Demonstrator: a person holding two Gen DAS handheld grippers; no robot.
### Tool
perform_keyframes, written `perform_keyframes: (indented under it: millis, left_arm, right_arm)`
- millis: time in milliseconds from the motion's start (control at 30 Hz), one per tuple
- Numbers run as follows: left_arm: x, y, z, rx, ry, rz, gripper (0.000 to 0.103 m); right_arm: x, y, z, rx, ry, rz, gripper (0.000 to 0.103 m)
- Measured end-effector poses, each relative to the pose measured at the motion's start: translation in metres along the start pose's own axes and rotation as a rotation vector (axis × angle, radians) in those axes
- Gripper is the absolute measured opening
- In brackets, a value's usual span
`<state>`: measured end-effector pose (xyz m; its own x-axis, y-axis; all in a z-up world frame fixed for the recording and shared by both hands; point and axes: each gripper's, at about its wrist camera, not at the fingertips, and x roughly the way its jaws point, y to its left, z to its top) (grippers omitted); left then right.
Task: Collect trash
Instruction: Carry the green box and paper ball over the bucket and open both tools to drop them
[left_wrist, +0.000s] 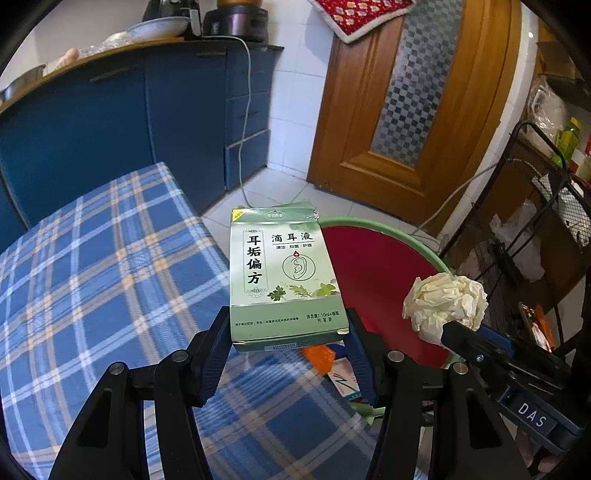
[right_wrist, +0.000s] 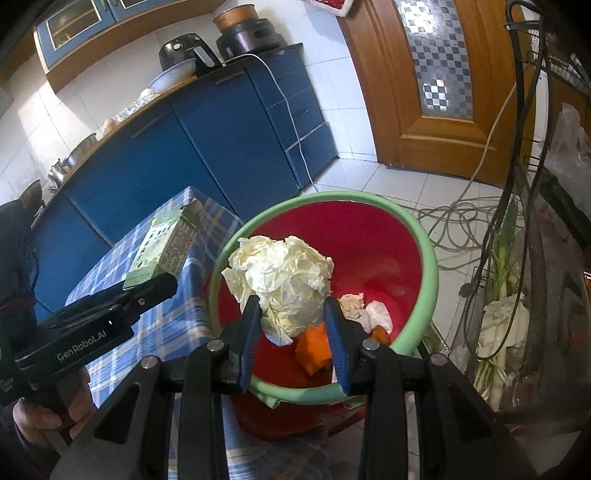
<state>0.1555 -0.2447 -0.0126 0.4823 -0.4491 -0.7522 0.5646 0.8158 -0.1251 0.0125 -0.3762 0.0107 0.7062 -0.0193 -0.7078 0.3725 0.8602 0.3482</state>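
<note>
Crumpled paper ball (right_wrist: 284, 284) pinched in right jaws over red bin (right_wrist: 384, 243), flat cardboard box (left_wrist: 284, 280) clamped in left jaws.

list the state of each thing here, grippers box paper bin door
left gripper: shut on box
box: held up, top flap torn open
right gripper: shut on paper
paper: crumpled, held over bin
bin: open, trash inside
door: shut
</note>
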Motion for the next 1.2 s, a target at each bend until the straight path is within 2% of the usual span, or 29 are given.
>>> perform_keyframes:
  millis: [333,600,800,867,1200]
  left_arm:
    - [0.015,-0.009,0.006,0.035,0.010,-0.016,0.061]
    - [0.016,-0.005,0.005,0.023,0.009,-0.003,0.061]
    - [0.009,0.005,0.004,0.001,-0.008,0.018,0.061]
    - [0.005,0.009,0.003,-0.010,-0.016,0.026,0.061]
    - [-0.029,0.030,-0.011,-0.069,-0.054,0.066,0.061]
  right_arm:
    - [0.012,-0.013,0.001,0.022,0.022,-0.029,0.037]
    - [0.020,-0.016,-0.001,0.026,0.037,-0.040,0.038]
    - [0.020,-0.017,-0.001,0.047,0.034,-0.027,0.045]
    - [0.018,-0.016,-0.001,0.054,0.030,-0.022,0.051]
    - [-0.002,0.006,-0.003,0.014,-0.008,0.012,0.064]
